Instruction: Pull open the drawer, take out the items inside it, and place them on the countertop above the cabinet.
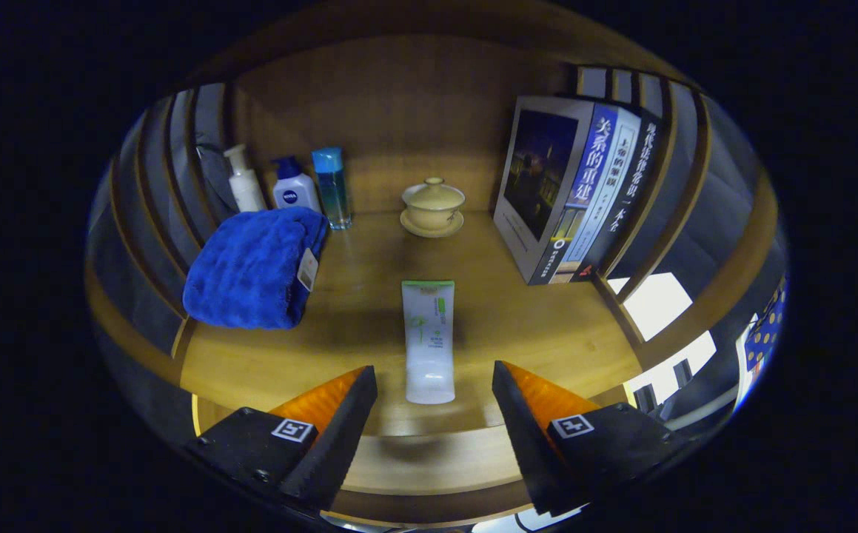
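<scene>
A white tube with a green top end (429,340) lies flat on the wooden countertop (532,326), pointing away from me, its near end just ahead of the gap between my fingers. My gripper (434,381) stands open, its two fingers spread wide on either side of the tube's near end without touching it. Nothing is held between them.
A folded blue towel (255,266) lies to the left of the tube. Behind it stand a white pump bottle (243,181), a white-and-blue bottle (294,186) and a blue bottle (331,189). A lidded cup on a saucer (432,207) sits at the back, books (577,189) lean at the right.
</scene>
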### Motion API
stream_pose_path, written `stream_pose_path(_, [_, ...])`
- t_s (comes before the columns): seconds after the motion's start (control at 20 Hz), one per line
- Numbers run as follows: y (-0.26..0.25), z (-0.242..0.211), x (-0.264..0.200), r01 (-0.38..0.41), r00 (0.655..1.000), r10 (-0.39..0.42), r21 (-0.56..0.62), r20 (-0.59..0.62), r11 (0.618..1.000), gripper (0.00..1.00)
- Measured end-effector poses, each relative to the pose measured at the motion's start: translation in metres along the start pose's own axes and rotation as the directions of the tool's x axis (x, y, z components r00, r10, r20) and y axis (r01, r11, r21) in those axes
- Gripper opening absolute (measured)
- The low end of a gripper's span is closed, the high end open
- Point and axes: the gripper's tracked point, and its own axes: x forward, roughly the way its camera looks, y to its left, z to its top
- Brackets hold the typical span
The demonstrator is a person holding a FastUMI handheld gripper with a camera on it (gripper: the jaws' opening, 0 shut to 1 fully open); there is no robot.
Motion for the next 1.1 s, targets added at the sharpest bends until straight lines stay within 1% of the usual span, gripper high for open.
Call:
stream_pose_path(0.1, [0.001,0.004,-0.021,0.001,0.996,0.0,-0.008,0.094,1.0,0.99])
stream_pose_path(0.25, [0.006,0.007,-0.056,-0.032,0.969,0.028,0.016,0.244,0.999,0.99])
stream_pose_path(0.35, [0.01,-0.007,-0.078,-0.071,0.954,0.066,0.008,0.294,0.997,0.99])
stream_pose_path(0.45, [0.009,-0.02,-0.097,-0.082,0.936,0.082,-0.014,0.344,0.997,0.99])
stream_pose_path(0.6, [0.007,-0.039,-0.12,-0.111,0.904,0.098,0.007,0.417,0.994,0.99])
stream_pose_path(0.8, [0.0,-0.075,-0.142,-0.148,0.87,0.112,0.037,0.48,0.988,0.99])
stream_pose_path(0.9, [-0.01,-0.096,-0.144,-0.117,0.859,0.092,0.017,0.503,0.993,0.98])
stream_pose_path(1.0, [-0.008,-0.12,-0.142,-0.107,0.861,0.092,0.002,0.501,0.994,0.99])
stream_pose_path(1.1, [-0.014,-0.141,-0.135,-0.072,0.872,0.073,-0.022,0.485,0.997,0.99])
